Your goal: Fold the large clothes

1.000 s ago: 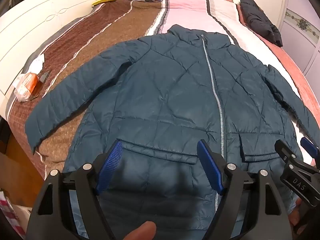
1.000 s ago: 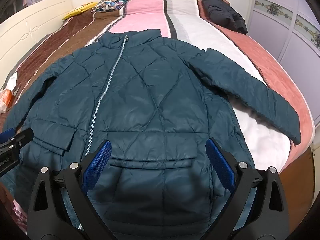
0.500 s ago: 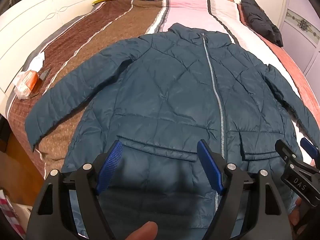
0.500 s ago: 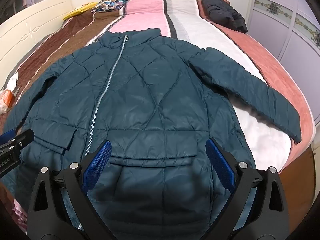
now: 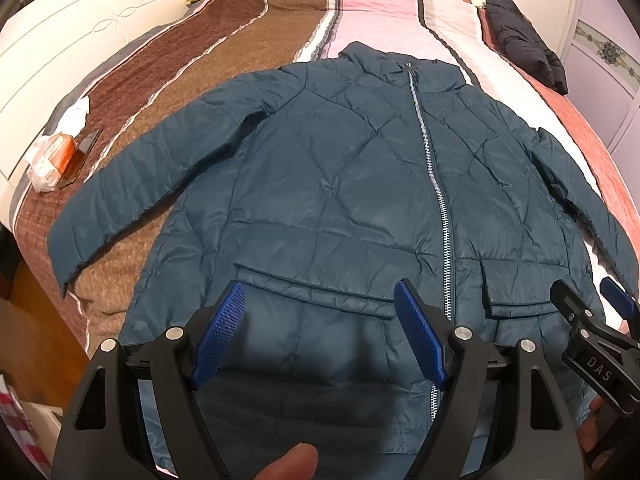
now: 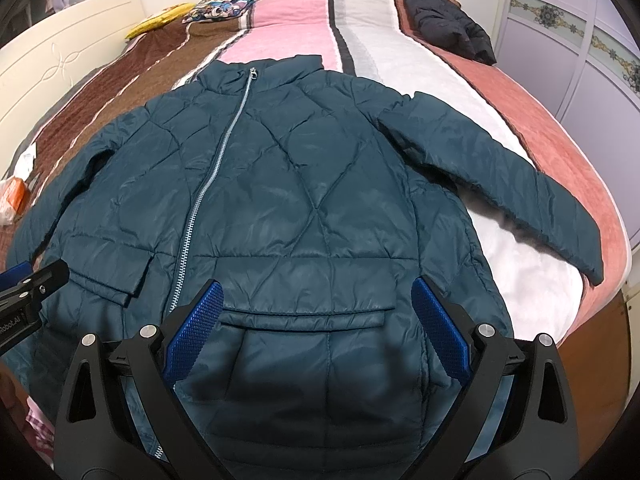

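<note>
**On the bed, a teal jacket spread flat**

Across the striped bedspread [image 5: 248, 44] lies the teal quilted jacket [image 5: 340, 184], front up, zipped, both sleeves spread outward. Over its hem hover the left gripper [image 5: 318, 334] and the right gripper [image 6: 318, 330], jaws wide apart on both, gripping nothing. Near the far right edge of the bed rests a black garment [image 6: 448, 24]; a pillow [image 6: 228, 0] sits at the head

Your left gripper [image 5: 320, 334] hovers with fingers [image 5: 218, 336] spread wide over the teal jacket [image 5: 340, 184], above its pocket flap [image 5: 316, 290]. The jacket lies flat on the bed [image 5: 224, 36], zipped, sleeves out. Your right gripper [image 5: 592, 320] peeks in beside it.
</note>
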Demonstrator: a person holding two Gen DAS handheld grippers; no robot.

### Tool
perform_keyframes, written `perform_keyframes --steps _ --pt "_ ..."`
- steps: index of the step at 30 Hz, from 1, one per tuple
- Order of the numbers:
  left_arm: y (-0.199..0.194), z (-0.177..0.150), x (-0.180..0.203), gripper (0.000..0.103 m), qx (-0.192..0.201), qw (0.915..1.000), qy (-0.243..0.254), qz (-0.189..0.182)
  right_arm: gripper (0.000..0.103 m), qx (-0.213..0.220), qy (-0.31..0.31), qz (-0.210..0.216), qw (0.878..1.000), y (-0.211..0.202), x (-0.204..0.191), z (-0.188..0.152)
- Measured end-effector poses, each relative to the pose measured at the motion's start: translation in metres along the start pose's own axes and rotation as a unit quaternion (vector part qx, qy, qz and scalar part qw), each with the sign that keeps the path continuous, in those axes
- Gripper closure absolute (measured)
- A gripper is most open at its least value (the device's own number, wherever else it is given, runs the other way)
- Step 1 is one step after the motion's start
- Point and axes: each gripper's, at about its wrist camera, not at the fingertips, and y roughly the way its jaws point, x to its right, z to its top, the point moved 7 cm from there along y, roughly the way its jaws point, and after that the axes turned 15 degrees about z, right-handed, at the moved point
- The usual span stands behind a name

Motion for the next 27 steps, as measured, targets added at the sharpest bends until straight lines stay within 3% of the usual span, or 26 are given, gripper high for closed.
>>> perform_keyframes --steps 27 --pt "0.0045 -0.0050 -0.0013 0.028 -0.013 0.9999 -0.006 -0.002 0.009 -0.004 0.003 0.002 1.000 0.0047 -0.0008 -0.0062"
